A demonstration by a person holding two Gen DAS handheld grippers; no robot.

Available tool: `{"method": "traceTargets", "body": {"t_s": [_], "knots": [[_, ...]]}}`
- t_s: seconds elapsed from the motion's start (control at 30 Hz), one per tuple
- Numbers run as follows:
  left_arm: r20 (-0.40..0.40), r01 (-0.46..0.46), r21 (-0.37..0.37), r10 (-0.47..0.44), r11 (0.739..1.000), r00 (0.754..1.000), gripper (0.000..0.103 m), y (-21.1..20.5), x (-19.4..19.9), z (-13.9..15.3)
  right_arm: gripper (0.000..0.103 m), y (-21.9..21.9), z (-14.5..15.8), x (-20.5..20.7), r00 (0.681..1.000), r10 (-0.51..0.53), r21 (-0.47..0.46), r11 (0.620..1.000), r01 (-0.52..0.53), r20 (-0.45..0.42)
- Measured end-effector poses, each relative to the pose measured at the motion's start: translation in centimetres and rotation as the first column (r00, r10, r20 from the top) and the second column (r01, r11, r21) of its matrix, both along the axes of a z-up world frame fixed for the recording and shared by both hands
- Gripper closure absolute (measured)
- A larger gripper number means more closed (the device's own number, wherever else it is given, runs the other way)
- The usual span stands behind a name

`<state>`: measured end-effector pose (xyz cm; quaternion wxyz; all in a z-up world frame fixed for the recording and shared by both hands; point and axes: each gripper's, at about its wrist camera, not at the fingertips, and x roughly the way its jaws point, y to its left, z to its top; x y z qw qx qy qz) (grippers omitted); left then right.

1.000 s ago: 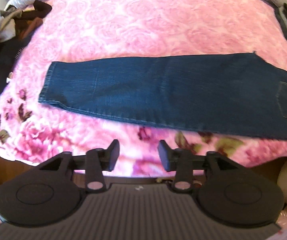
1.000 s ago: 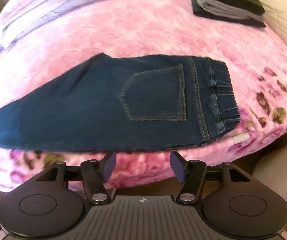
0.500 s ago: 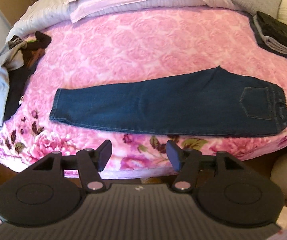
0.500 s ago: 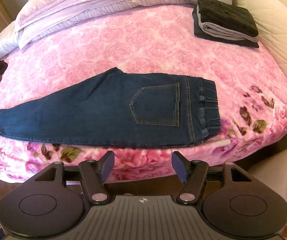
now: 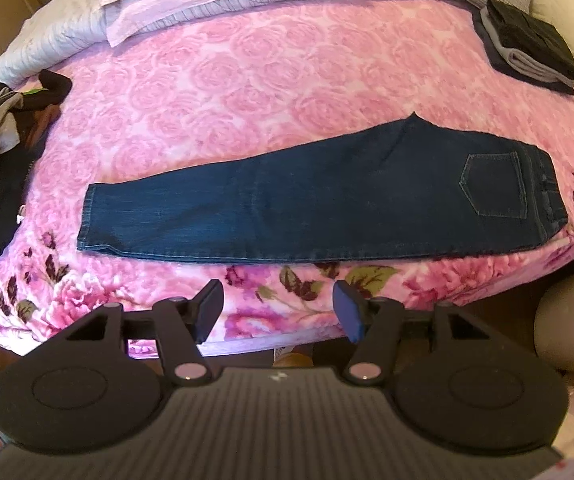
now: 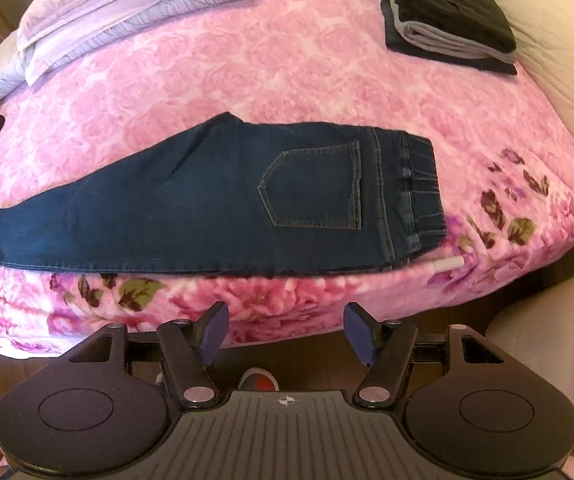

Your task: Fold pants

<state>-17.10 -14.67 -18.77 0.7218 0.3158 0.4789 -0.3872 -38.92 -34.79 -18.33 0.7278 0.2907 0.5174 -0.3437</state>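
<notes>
Both claws, the left gripper (image 5: 278, 310) and right gripper (image 6: 286, 332), hang released, off the big pink blanket (image 6: 307, 72). Blue pants (image 6: 215, 208) lie flat near its front edge. Folded clothes (image 6: 451, 20) sit far back.

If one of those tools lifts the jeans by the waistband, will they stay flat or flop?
The jeans would likely droop: they lie limp, folded leg over leg on the pink blanket. Doubled denim probably feels fairly heavy. The fuzzy blanket may drag on the trailing hem rather than let it slide.

Both views bedward, sharing jeans (image 5: 307, 208)
</notes>
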Motion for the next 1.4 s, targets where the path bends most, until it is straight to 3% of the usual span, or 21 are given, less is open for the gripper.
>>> {"method": "traceTargets", "body": {"t_s": [0.27, 0.4, 0.6, 0.8, 0.83, 0.93, 1.03, 1.1, 1.13, 1.17, 1.23, 1.3, 1.4], "knots": [[-0.034, 0.059, 0.025, -0.058, 0.998, 0.998, 0.046, -1.2, 2.5, -3.3, 0.042, 0.1, -2.2, 0.8, 0.996, -0.085, -0.013, 0.996, 0.085, -0.038], [-0.078, 0.02, -0.131, -0.031, 0.991, 0.996, 0.05, 0.0, 6.7, -8.1, 0.042, -0.1, -6.7, 1.8, 0.992, -0.125, -0.048, 0.991, 0.124, -0.018], [-0.095, -0.149, -0.313, 0.126, 0.938, 0.988, 0.073, 4.8, 16.3, -17.4, 0.042, -1.2, -15.3, 2.8, 0.979, -0.194, -0.125, 0.972, 0.2, 0.059], [-0.063, -0.315, -0.383, 0.316, 0.869, 0.947, 0.079, 10.3, 25.5, -25.3, 0.042, -1.2, -20.3, 2.2, 0.96, -0.212, -0.251, 0.934, 0.255, 0.186], [-0.059, -0.327, -0.407, 0.332, 0.853, 0.941, 0.094, 11.3, 26.7, -26.0, 0.042, -0.8, -20.5, 2.1, 0.955, -0.213, -0.277, 0.923, 0.266, 0.207], [-0.038, -0.368, -0.463, 0.396, 0.806, 0.917, 0.1, 13.9, 29.1, -26.3, 0.042, 1.5, -20.3, 1.6, 0.944, -0.233, -0.348, 0.886, 0.305, 0.236], [-0.158, -0.438, -0.5, 0.419, 0.747, 0.894, 0.1, 16.6, 30.6, -25.7, 0.042, 5.0, -18.7, 0.6, 0.917, -0.303, -0.377, 0.843, 0.384, 0.258], [-0.266, -0.495, -0.524, 0.418, 0.693, 0.868, 0.084, 18.3, 30.8, -25.0, 0.042, 7.4, -17.3, 0.1, 0.896, -0.337, -0.371, 0.824, 0.429, 0.289], [-0.328, -0.53, -0.539, 0.415, 0.655, 0.848, 0.07, 19.0, 30.7, -24.9, 0.042, 8.5, -16.7, -0.3, 0.889, -0.339, -0.368, 0.819, 0.44, 0.308], [-0.397, -0.56, -0.552, 0.396, 0.618, 0.828, 0.067, 19.7, 30.5, -25.1, 0.042, 9.5, -16.2, -0.5, 0.885, -0.337, -0.37, 0.816, 0.445, 0.321], [-0.502, -0.617, -0.538, 0.371, 0.574, 0.782, 0.066, 20.2, 30.3, -26.1, 0.042, 10.8, -15.5, -0.7, 0.882, -0.347, -0.384, 0.804, 0.455, 0.319], [-0.575, -0.689, -0.497, 0.395, 0.528, 0.717, 0.066, 20.4, 30.6, -27.6, 0.042, 11.6, -14.9, -0.9, 0.881, -0.349, -0.392, 0.798, 0.457, 0.318], [-0.631, -0.748, -0.5, 0.408, 0.437, 0.66, 0.069, 20.9, 31.2, -28.9, 0.042, 12.3, -14.2, -1.0, 0.882, -0.338, -0.403, 0.794, 0.455, 0.329]]}}
